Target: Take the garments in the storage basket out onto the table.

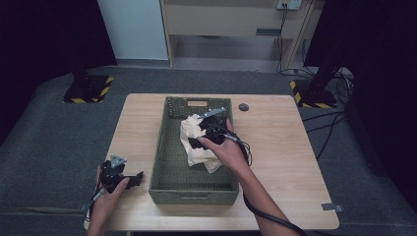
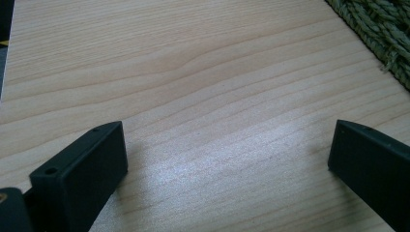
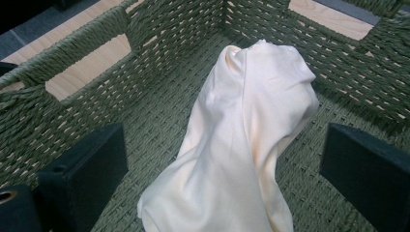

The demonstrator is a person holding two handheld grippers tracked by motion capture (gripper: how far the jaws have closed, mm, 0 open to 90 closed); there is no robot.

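Observation:
A cream cloth (image 1: 196, 147) lies crumpled inside the green woven basket (image 1: 162, 162) in the middle of the wooden table. My right gripper (image 1: 204, 132) hovers over the cloth inside the basket. In the right gripper view the cloth (image 3: 246, 145) bulges up between the two wide-apart jaws, which are open and do not pinch it. My left gripper (image 1: 129, 178) rests low over the table at the front left, just outside the basket's left wall. Its jaws stand open over bare wood (image 2: 203, 96), with the basket's woven edge (image 2: 382, 34) at the upper right.
A small dark round cap (image 1: 243, 106) sits on the table behind the basket at the right. Bare tabletop (image 1: 280, 147) lies on either side of the basket. Stand bases with yellow-black stripes (image 1: 88, 91) sit on the grey floor beyond the table.

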